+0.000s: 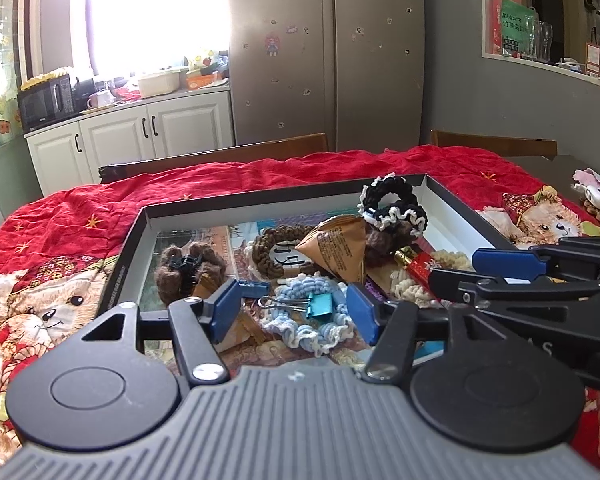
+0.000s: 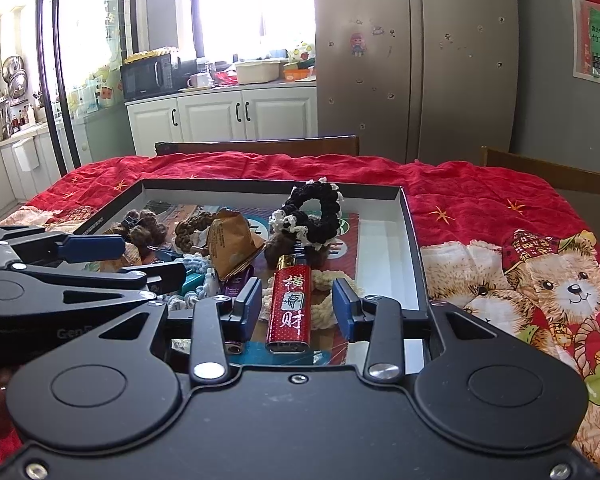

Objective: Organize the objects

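Our left gripper has a ribbed grey base, black linkage arms with silver screws and blue finger pads. Our right gripper has a smooth black base, two round black discs at the lower corners, the same blue pads and faint grey lettering.

We count one shallow black box on the red blanket. Inside the box we count four crocheted scrunchies: one black with white edging, one brown, one light blue and one cream. Also in the box we find one red lighter, one teal binder clip, one brown triangular packet and one furry brown claw clip.
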The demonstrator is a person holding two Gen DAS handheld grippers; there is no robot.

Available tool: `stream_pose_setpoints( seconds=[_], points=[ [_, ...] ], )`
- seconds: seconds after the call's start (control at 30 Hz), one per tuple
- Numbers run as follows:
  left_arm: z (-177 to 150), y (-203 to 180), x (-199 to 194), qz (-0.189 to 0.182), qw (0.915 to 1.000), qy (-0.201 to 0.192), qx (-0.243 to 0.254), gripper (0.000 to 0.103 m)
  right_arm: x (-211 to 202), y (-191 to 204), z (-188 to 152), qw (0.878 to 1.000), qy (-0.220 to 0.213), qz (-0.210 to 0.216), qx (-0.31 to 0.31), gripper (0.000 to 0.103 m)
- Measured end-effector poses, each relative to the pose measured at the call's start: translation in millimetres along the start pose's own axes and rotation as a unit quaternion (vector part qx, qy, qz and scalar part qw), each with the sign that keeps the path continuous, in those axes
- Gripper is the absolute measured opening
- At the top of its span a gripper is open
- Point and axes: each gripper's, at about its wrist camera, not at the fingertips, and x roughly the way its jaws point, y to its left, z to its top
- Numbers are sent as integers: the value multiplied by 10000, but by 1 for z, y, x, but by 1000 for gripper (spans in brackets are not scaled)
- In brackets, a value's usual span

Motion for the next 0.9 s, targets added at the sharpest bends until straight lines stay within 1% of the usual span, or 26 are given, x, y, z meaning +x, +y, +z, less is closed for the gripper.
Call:
stream_pose_setpoints(
  seconds=[0.1, 0.27, 0.33, 0.5, 0.63, 0.7, 0.77, 0.83, 0.9],
  points=[
    [-1, 3, -4, 31, 10000, -5, -49, 78, -2, 0, 0, 10000, -7, 13, 3, 38],
    [-2, 8, -12, 93, 9999, -24, -75, 81, -4, 4, -1, 10000, 0, 37, -35, 42],
    [-3, 9, -16, 147, 9998, -53, -93, 84, -6, 6, -1, 10000, 6, 34, -68, 43],
    [-2, 16, -27, 251, 9996, -56, -131, 88, -12, 8, 0, 10000, -7, 62, -63, 51],
    [-4, 21, -36, 333, 9993, -41, -168, 89, -21, 11, 1, 9999, -49, 86, -79, 55],
    [-4, 23, -41, 363, 9991, -20, -206, 89, -25, 13, 1, 9999, -56, 75, -135, 60],
    [-5, 24, -46, 387, 9990, -17, -242, 90, -29, 16, 2, 9998, -62, 60, -191, 61],
    [-6, 25, -52, 436, 9987, -10, -263, 95, -34, 17, 1, 9997, -68, 60, -226, 63],
    [-8, 25, -58, 492, 9984, -8, -277, 97, -39, 19, 0, 9996, -55, 73, -255, 67]
  ],
)
